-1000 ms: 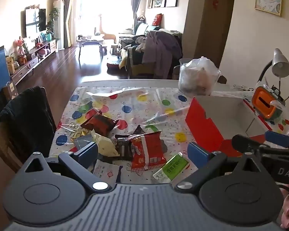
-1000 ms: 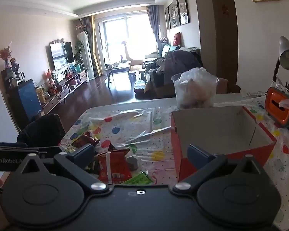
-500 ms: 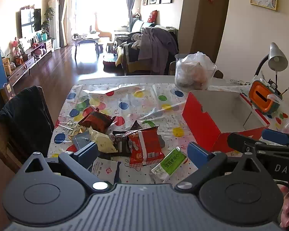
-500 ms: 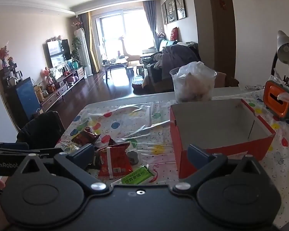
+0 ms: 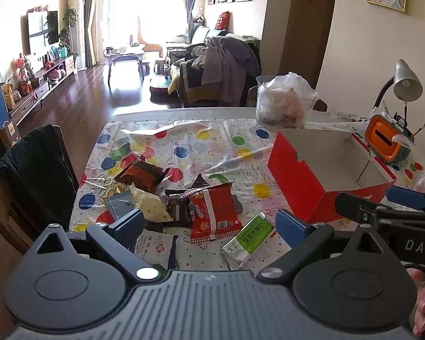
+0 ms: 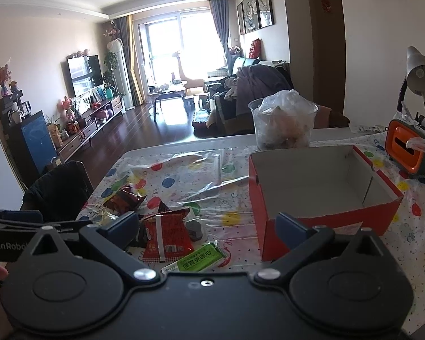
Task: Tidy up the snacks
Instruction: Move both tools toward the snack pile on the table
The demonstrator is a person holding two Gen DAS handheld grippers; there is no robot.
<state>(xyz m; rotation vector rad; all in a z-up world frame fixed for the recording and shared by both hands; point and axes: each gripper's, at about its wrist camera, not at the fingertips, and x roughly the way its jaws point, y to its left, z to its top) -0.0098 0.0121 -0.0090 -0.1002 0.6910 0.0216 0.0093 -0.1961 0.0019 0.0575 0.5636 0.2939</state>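
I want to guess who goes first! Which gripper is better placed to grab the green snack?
Probably the left gripper: open, with the green snack lying almost between its fingers. The right gripper, also open, sits nearer the red box.

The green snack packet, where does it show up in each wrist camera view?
Left wrist: green snack packet lies low, right of centre, between the open fingers.
Right wrist: green snack packet lies low, just left of centre.
Shared landmark: the red cardboard box stands to its right in both.
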